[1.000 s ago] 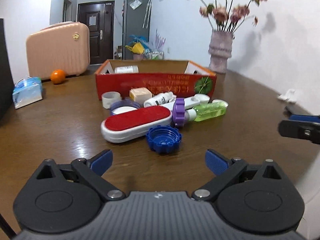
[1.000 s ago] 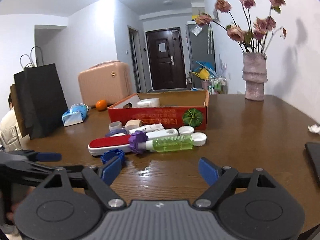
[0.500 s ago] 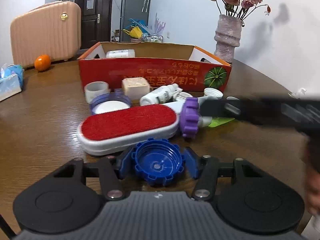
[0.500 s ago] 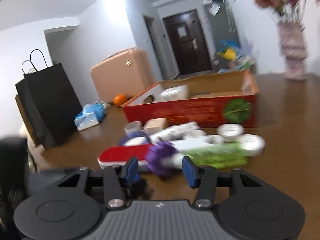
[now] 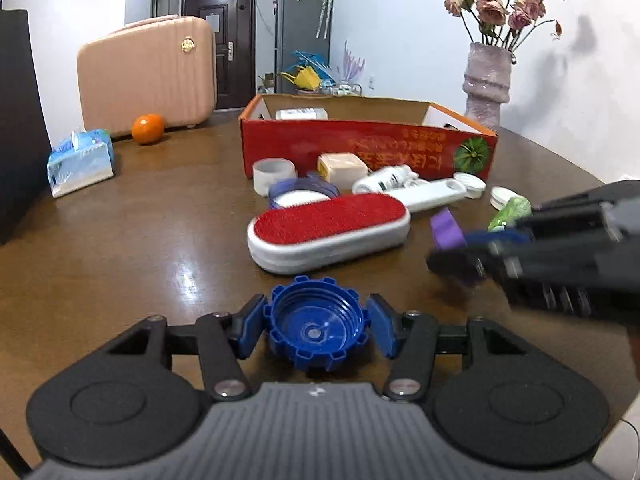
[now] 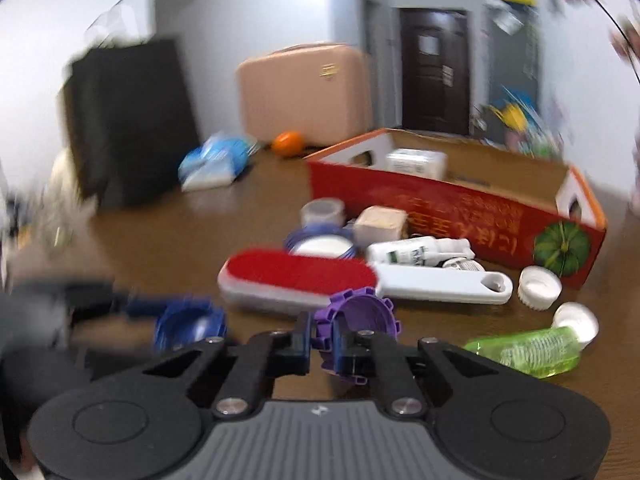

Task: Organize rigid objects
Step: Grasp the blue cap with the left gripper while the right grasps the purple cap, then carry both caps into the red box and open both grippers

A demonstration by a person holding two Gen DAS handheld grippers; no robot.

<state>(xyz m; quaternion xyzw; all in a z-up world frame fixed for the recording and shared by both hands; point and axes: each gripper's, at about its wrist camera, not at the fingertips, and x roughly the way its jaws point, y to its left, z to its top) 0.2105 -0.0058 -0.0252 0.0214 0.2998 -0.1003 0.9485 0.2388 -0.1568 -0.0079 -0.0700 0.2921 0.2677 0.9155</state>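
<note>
The left gripper [image 5: 316, 330] is pinching the round blue plastic screw cap [image 5: 316, 332], open side up, with a blue pad pressed against each side of its notched rim. The right gripper [image 6: 322, 346] has just been closing, and its jaws are now nearly together, clamping one wall of the purple plastic notched cap [image 6: 356, 318], which is standing tilted with its hollow facing up and away.

Taking the long red cardboard box [image 5: 368, 146] as the landmark: both caps are sitting on the near side of its front wall, well short of it, with the red-faced white oval lint brush [image 5: 330, 226] lying between them and the box. The box's long axis is running crosswise to both grippers, its open top facing up, a white container [image 5: 301, 113] already inside near its left end.

Judging from this, the coming move is lifting each cap up and forward over the brush and the front wall. Neither hand is looking clearly nearer the box, but the purple cap's thin-wall grip is looking less secure.
</note>
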